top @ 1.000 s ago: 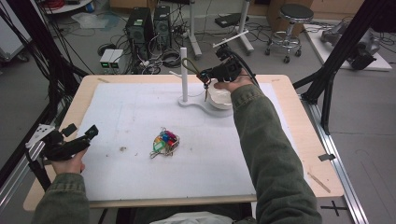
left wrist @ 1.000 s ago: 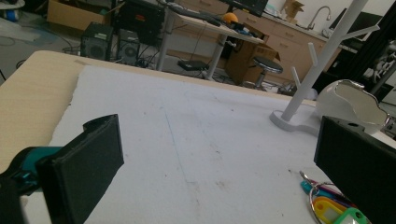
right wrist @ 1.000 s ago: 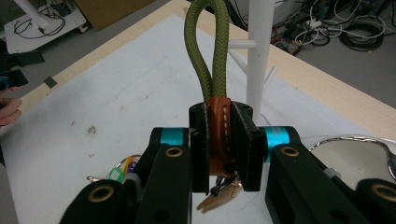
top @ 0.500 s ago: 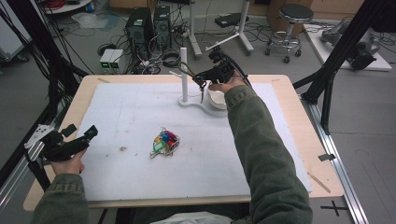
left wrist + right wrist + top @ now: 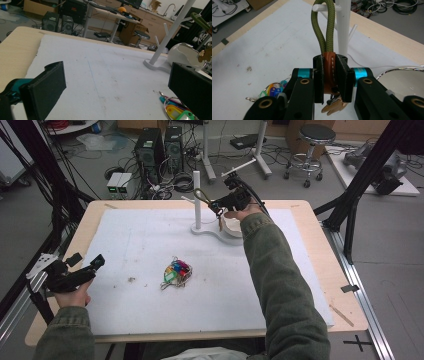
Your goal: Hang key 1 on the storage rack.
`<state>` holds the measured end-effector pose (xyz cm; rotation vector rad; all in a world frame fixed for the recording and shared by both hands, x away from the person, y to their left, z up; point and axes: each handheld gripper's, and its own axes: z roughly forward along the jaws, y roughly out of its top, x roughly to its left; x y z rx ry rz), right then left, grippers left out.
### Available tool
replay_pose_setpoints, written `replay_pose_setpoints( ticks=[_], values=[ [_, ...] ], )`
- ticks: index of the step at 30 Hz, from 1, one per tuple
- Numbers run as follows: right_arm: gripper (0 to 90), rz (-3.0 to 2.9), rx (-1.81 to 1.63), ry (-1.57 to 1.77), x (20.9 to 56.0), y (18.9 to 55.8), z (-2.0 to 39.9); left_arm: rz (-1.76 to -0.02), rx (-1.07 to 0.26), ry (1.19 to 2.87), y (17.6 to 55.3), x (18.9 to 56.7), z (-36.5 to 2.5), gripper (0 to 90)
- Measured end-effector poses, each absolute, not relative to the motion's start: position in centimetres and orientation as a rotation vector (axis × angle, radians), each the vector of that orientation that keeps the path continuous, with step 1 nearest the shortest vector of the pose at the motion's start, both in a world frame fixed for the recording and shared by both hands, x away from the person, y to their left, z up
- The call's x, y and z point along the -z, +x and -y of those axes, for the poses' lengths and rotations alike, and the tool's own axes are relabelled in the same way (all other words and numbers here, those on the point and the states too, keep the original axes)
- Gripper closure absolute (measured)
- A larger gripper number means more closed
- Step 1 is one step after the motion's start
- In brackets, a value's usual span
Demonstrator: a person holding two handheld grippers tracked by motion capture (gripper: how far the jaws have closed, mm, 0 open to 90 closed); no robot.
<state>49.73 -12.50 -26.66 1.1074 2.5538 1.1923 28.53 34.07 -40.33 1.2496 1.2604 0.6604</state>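
Keychain: an olive-green rope-loop keychain [image 5: 326, 27] with a brown leather collar, a tan key hanging below, is held up beside the white peg stand [image 5: 198, 200], its loop at a top peg.
Right gripper: the right gripper [image 5: 329, 75] is clamped on the leather collar, jaws pressed to both sides, at the far middle of the table.
Stand: the post rises from a flat white base that also carries a white bowl [image 5: 231, 226] with a shiny inside, just beside the right hand.
Key bundle: a ring of coloured plastic key tags [image 5: 176, 272] lies near the middle of the mat, well apart from the stand.
Left gripper: the left gripper [image 5: 92, 266] hovers at the near left edge, jaws apart, nothing between them.
Surface: a white foam mat [image 5: 150, 240], scuffed and speckled with dark crumbs, covers a pale wooden table [image 5: 320, 235].
Room: grey floor beyond, with computer towers [image 5: 157, 145], tangled cables, a round stool [image 5: 317, 135] and black frame struts.
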Motion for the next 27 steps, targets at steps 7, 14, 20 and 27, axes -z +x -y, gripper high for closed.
replay_pose_setpoints(
  ticks=[7, 14, 20, 27],
  values=[
    [77.5, -2.525, -1.152, 1.130, 27.3, 50.2, 12.2, -1.262, -0.657, 1.255, 28.6, 40.3, -34.1, 1.7],
    [76.6, -2.516, -1.098, 1.133, 28.0, 50.6, 11.6, -1.263, -0.657, 1.251, 28.6, 40.3, -34.0, 1.7],
    [47.9, -2.482, -1.083, 1.194, 28.2, 50.9, 11.6, -1.266, -0.659, 1.259, 28.6, 40.4, -34.1, 1.7],
    [11.2, -2.530, -1.008, 1.240, 28.4, 50.6, 12.2, -1.268, -0.660, 1.262, 28.6, 40.4, -34.0, 1.7]
  ],
)
